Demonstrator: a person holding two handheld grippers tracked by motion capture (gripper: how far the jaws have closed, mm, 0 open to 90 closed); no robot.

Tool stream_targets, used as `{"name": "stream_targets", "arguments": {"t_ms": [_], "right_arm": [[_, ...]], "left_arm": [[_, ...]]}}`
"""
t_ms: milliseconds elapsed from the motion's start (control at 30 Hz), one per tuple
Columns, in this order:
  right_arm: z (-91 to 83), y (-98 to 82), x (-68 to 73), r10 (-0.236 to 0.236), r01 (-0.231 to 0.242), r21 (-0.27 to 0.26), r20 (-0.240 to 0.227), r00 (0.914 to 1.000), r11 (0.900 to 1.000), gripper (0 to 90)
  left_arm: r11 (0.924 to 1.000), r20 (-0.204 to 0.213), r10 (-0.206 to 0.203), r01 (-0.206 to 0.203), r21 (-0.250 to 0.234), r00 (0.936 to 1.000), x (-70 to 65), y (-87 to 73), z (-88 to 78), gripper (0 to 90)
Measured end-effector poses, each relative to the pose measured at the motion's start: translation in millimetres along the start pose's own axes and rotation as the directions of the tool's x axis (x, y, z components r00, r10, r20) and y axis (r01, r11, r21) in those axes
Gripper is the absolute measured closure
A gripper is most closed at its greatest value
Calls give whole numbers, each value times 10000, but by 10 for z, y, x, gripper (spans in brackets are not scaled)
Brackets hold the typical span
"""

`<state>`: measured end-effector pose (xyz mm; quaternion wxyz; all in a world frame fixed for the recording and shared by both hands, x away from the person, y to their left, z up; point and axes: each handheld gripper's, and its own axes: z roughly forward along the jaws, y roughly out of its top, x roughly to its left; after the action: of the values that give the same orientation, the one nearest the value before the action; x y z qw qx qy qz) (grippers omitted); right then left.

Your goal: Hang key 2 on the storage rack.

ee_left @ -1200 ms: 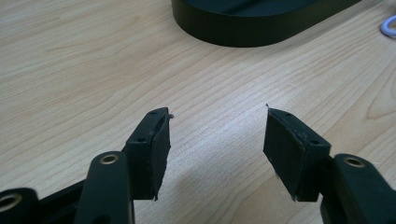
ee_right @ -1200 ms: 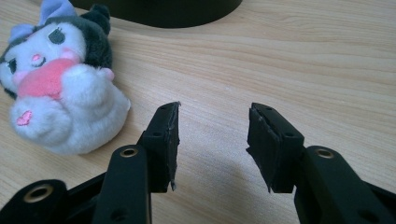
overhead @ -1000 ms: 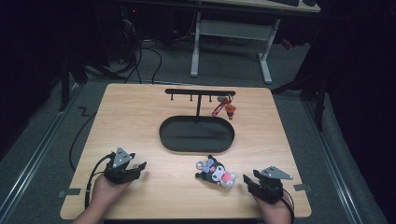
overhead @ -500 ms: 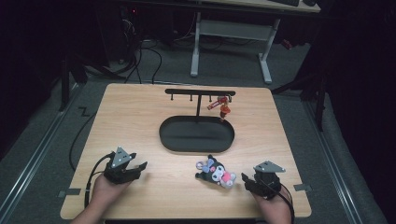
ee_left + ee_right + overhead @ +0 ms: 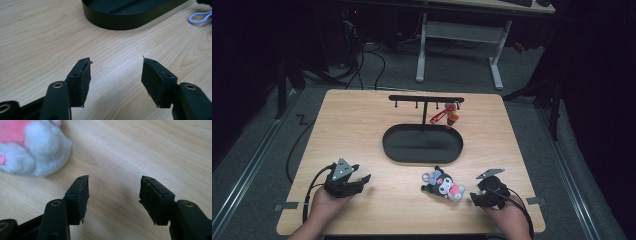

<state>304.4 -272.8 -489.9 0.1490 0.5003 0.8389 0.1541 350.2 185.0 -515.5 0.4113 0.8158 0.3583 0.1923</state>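
A black, white and pink plush toy lies on the wooden table near its front edge. In the right gripper view its white fur sits at the upper left, apart from the pads. My right gripper is just right of the toy; its jaws have just been opening and hold nothing. My left gripper rests at the front left, open and empty. A black oval tray sits mid-table, and its wall lies ahead of the left jaws.
Behind the tray stands a black rack with hooks; a red keychain hangs from its right end. A white cord loop lies on the wood beside the tray. Dark floor, cables and a desk frame surround the table.
My right gripper has shifted a little to the left, closer to the plush toy, and its jaws stand wider. The left gripper has not moved.
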Motion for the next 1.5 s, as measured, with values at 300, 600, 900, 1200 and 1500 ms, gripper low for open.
{"name": "stream_targets", "arguments": {"t_ms": [300,600,900,1200,1500], "right_arm": [[-49,118,38,-448,491,1277,-361,9983,9906,301],[-91,218,130,-787,1033,2755,-988,9920,9557,139],[-93,259,209,-1053,1347,3167,-1083,9885,9389,24],[-133,381,330,-1251,1554,3114,-1151,9855,9375,12],[-64,559,450,-1734,2099,2959,-1450,9741,9319,14]], "left_arm": [[9999,43,159,-159,24,9999,-40,-3,-7,409],[9998,-11,217,-217,42,9998,-45,-4,-19,409],[9995,53,298,-299,137,9995,-51,-13,-5,410],[9992,110,371,-373,163,9992,-64,-6,3,410],[9993,133,347,-349,121,9993,-58,-3,-12,410]]}}
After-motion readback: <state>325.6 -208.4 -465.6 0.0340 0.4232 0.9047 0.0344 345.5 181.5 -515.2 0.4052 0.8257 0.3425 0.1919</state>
